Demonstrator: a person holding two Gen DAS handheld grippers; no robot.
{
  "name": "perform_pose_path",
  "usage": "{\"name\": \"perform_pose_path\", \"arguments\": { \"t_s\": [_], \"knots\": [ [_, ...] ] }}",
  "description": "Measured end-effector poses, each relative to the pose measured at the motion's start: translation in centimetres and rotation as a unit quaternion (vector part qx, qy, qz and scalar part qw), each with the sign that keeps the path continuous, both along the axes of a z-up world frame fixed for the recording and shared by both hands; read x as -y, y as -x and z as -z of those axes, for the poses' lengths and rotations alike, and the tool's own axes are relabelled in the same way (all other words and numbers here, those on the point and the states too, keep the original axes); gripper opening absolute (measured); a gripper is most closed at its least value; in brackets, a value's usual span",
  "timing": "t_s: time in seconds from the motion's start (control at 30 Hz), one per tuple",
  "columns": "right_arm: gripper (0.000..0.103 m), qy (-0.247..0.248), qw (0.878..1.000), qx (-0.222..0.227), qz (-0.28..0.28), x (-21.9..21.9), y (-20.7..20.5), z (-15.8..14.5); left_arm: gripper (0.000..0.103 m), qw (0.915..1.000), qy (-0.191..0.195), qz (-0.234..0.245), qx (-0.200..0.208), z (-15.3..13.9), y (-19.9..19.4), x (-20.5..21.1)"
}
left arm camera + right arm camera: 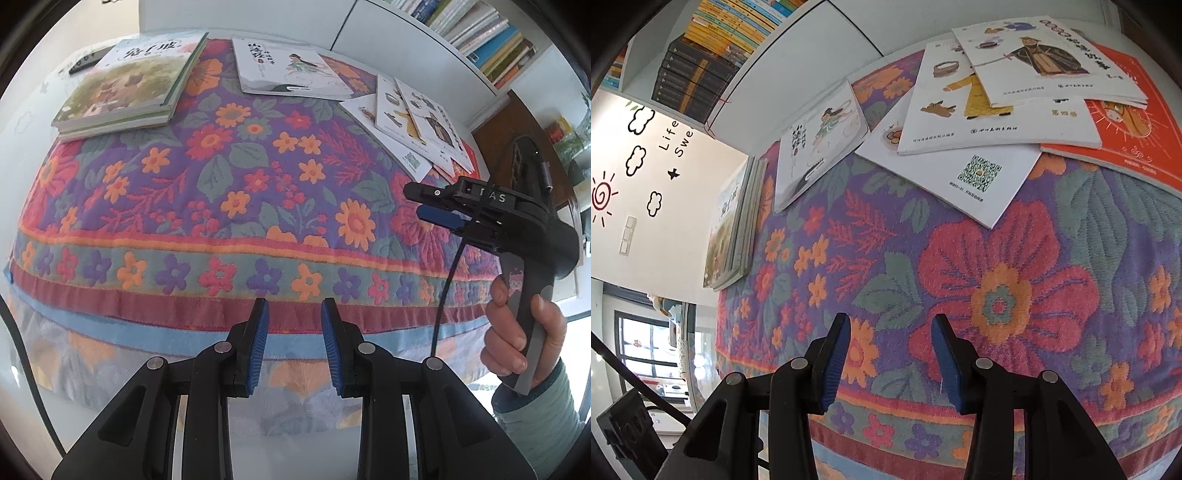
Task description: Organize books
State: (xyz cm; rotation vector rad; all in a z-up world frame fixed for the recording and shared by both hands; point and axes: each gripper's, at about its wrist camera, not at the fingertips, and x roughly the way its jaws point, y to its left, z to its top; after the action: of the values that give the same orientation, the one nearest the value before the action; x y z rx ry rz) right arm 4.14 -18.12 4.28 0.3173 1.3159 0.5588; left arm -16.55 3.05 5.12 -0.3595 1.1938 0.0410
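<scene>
Floral cloth (229, 206): centre bare; books (979, 122) along far edge. Left gripper (291, 347), right gripper (890, 363): fingers narrowly parted, empty.

You're in a home room, probably a kid's reading corner. White bookshelf (476, 33) packed with books, cloud and sun wall decals (635, 155), floral quilted cloth (229, 192) over the desk. Illustrated children's books (979, 122) lie loose on it.

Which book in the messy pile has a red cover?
The orange-red book at the bottom right of the pile; the books overlapping it all have white covers.
</scene>
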Motion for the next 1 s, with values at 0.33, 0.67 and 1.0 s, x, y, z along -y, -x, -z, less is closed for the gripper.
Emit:
{"name": "perform_pose_path", "arguments": {
  "t_s": [0.33, 0.67, 1.0],
  "knots": [
    [0.049, 0.172, 0.975, 0.142, 0.025, -0.5, 2.0, -2.8, 0.027, 0.9901, -0.136, -0.033, 0.013, 1.1, -6.5, -0.6],
    [0.055, 0.226, 0.955, 0.180, 0.073, -0.4, 1.8, 1.2, 0.103, 0.9587, -0.261, -0.060, 0.097, 6.8, -12.3, 0.1],
    [0.103, 0.268, 0.940, 0.200, 0.065, -1.4, 1.8, 2.9, 0.103, 0.9751, -0.173, -0.084, 0.111, 8.5, -12.3, -2.8]
  ]
}}
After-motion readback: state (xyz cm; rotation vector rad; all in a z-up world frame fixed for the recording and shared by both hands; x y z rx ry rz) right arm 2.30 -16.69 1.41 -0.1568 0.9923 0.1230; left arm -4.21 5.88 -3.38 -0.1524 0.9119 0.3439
